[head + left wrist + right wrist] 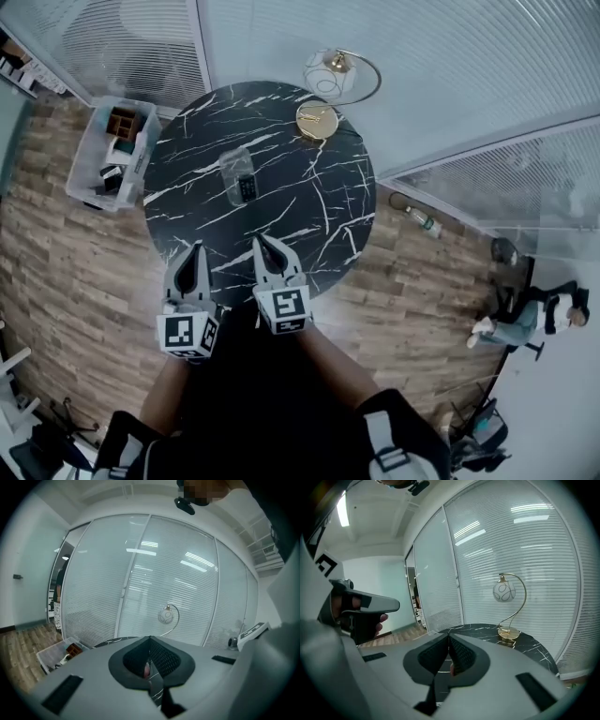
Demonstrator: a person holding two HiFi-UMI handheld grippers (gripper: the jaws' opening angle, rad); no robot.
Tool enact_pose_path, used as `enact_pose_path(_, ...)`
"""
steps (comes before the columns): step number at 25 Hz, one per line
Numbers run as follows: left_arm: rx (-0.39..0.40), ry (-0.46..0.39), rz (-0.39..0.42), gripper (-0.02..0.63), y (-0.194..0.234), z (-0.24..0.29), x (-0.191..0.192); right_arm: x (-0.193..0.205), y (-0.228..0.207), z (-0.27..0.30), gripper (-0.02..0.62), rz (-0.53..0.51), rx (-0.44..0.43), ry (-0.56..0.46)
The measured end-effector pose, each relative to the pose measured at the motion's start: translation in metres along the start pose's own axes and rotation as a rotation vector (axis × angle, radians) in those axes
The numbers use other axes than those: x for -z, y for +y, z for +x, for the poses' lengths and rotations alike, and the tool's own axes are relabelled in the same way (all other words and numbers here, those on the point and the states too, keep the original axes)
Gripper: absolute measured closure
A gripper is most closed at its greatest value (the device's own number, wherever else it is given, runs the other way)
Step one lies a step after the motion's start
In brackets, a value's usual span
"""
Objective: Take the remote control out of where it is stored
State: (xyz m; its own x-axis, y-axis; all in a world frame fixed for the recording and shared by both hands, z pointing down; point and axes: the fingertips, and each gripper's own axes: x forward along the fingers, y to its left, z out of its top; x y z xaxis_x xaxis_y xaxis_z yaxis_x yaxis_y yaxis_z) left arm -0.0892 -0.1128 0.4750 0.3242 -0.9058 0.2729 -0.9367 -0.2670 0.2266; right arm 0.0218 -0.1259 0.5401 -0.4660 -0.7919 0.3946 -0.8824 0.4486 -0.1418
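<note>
In the head view a dark remote control lies inside a clear pouch near the middle of the round black marble table. Both grippers hover over the table's near edge, pointing at the pouch and well short of it. My left gripper has its jaws together with nothing between them, as the left gripper view shows too. My right gripper is beside it, also shut and empty. The remote is hidden behind the jaws in both gripper views.
A globe lamp on a gold base stands at the table's far edge. A clear storage bin with small items sits on the wood floor to the left. Blind-covered glass walls run behind. A bottle lies on the floor at right.
</note>
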Motion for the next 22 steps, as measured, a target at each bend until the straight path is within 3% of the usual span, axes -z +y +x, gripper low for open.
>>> enact_pose_path(9,-0.004,0.069,-0.009,0.597,0.011,0.049,0.022,0.043,-0.03,0.081,0.589,-0.009,-0.006,0.118)
enact_pose_path(22,-0.03,0.154,-0.087,0.597,0.028,0.086,0.053,0.086,-0.059,0.166,0.461,0.009,0.032,0.247)
